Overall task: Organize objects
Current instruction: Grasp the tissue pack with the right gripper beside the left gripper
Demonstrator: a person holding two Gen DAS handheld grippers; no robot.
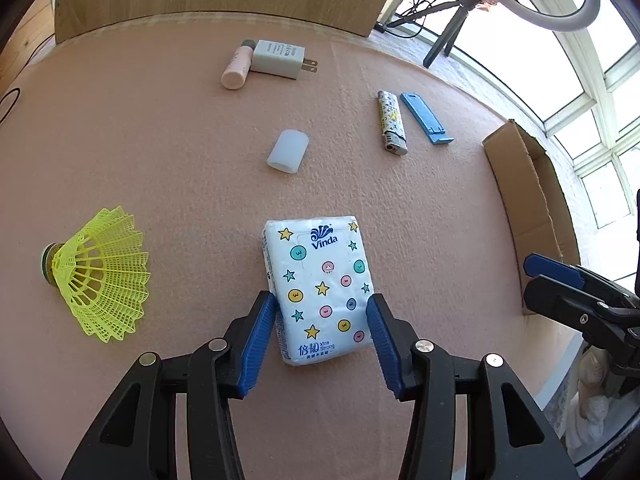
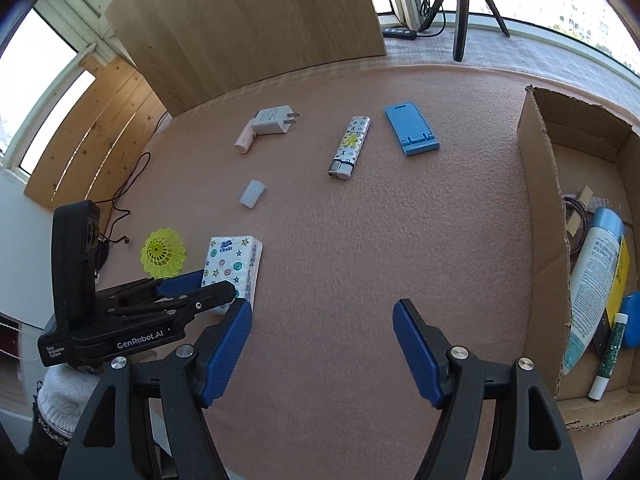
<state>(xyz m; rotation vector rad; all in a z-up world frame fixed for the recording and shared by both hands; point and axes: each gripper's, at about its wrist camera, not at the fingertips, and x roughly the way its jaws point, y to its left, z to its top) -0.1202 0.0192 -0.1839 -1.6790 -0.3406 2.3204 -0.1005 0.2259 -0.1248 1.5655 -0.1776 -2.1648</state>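
Observation:
A white Vinda tissue pack [image 1: 320, 288] with stars and dots lies flat on the pink mat [image 1: 180, 160]. My left gripper [image 1: 320, 304] straddles its near end, the blue pads [image 1: 260, 328] close beside its long sides without squeezing it. The right wrist view has the same pack [image 2: 232, 264] under the left gripper [image 2: 200, 284]. My right gripper [image 2: 322, 312] hangs open over bare mat, nothing between its fingers, left of the cardboard box [image 2: 540, 220].
On the mat lie a yellow shuttlecock [image 1: 100, 276], a white cap [image 1: 288, 151], a patterned lighter [image 1: 392, 124], a blue phone stand [image 1: 426, 118], and a white charger [image 1: 278, 59] against a pink tube [image 1: 236, 70]. The box holds a lotion bottle [image 2: 592, 280] and small items. A tripod [image 2: 460, 8] stands behind.

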